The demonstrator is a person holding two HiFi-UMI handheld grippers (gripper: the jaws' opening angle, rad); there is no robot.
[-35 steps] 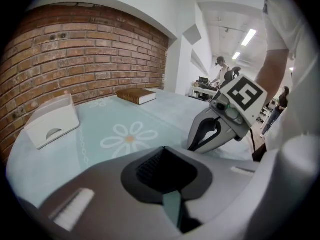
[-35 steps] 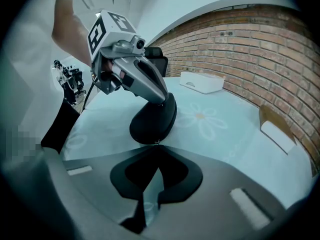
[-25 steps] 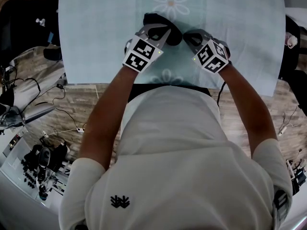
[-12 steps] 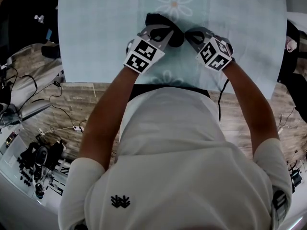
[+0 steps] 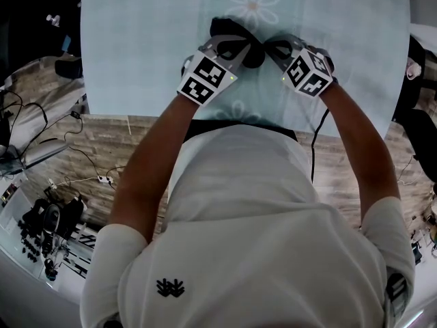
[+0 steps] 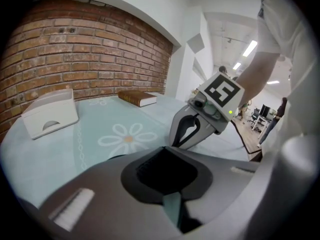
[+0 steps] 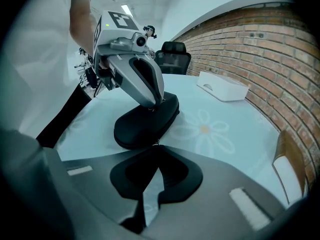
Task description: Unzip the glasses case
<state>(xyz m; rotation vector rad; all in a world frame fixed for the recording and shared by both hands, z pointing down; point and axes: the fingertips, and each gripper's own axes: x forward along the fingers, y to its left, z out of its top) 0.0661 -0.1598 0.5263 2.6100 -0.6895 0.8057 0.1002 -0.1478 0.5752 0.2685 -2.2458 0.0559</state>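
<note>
Case (image 5: 227,29) sat a bit in from the table's (image 5: 130,53) near edge, right under both grippers. Left gripper (image 7: 154,104) had its jaws together, tips planted on the case's top. Right gripper (image 6: 174,143) was at the case's right end, jaws closed down to a sliver, zip pull (image 7: 157,143) right at the tips, couldn't tell if it was pinched. Case was black, oval, closed up. Further out, a white box (image 7: 223,91) and a book (image 6: 137,98) lay toward the far edge.
</note>
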